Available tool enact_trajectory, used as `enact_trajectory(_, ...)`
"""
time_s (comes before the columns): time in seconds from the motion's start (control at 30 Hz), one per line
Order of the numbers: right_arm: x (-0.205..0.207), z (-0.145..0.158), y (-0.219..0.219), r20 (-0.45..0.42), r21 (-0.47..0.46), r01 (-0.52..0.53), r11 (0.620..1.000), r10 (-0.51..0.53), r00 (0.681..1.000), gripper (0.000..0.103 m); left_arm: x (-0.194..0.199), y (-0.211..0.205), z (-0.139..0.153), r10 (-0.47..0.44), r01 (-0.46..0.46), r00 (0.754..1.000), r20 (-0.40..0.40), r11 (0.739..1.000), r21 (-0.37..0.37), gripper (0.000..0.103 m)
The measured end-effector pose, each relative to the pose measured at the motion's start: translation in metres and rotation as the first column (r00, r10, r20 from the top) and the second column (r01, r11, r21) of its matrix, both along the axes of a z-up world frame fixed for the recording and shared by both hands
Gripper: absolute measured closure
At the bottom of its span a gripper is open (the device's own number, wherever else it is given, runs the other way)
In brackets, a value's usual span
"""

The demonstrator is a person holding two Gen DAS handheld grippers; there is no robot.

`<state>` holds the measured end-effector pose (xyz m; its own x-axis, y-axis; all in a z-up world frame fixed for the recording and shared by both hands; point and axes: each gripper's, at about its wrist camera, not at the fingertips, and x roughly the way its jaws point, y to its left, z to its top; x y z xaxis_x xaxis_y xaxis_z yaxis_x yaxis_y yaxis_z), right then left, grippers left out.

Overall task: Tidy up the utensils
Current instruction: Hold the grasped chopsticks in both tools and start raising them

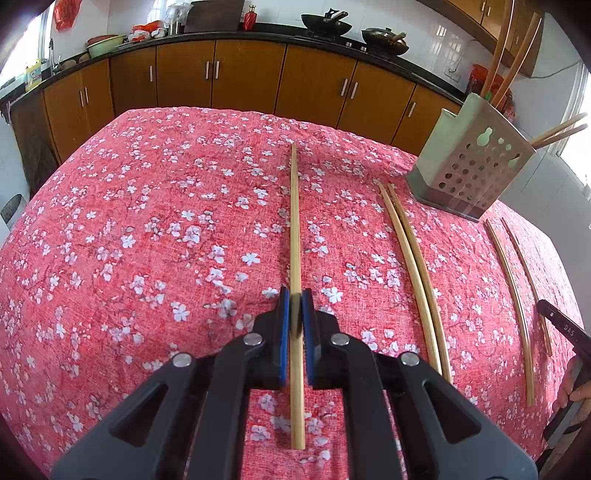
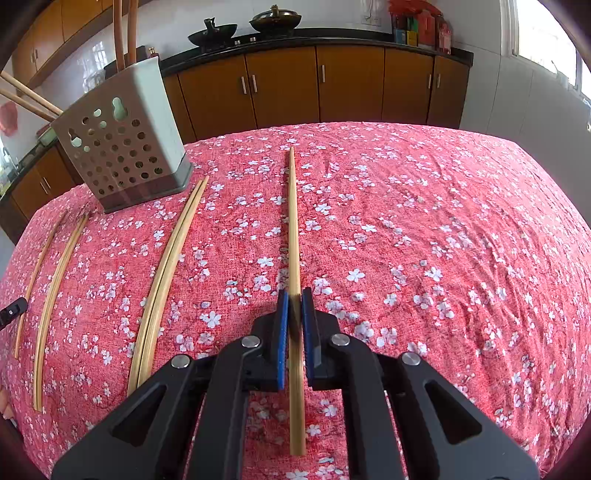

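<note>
Left wrist view: a red tablecloth printed with white blossoms (image 1: pixel 147 221) covers the table. The left gripper (image 1: pixel 295 310) has its blue-padded jaws nearly closed on a pale bamboo chopstick (image 1: pixel 294 221) that points straight away across the cloth. To its right a touching pair of chopsticks (image 1: pixel 410 243) lies flat, and farther right two separate chopsticks (image 1: pixel 509 280) lie apart, near the other black gripper body (image 1: pixel 565 328) at the frame's edge. A grey perforated metal utensil holder (image 1: pixel 469 162) stands on the cloth's far right, with chopsticks leaning out of it. Behind run brown wooden cabinets (image 1: pixel 221 74) under a black countertop (image 1: pixel 280 27) bearing two dark woks (image 1: pixel 327 22).

Right wrist view: the right gripper (image 2: pixel 294 310) likewise clamps a single bamboo chopstick (image 2: pixel 293 221) lengthwise. The holder (image 2: pixel 125 144) stands at far left, the touching pair (image 2: pixel 170 258) just beside its base, and two loose chopsticks (image 2: pixel 55 288) farther left. A bright window (image 2: pixel 546 40) lights the right wall.
</note>
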<state>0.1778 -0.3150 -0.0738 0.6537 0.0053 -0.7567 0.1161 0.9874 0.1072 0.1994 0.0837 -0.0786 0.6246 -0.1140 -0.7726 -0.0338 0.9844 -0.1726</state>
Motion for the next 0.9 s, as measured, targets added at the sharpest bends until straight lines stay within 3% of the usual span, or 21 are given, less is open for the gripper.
enact_trajectory(0.9, -0.0008, 0.0005, -0.0030, 0.000, 0.019, 0.004, 1.000, -0.004, 1.000, 0.094, 0.0004, 0.0015, 0.0006, 0.003, -0.003, 1.000, 0.000, 1.000, -0.001, 0.094)
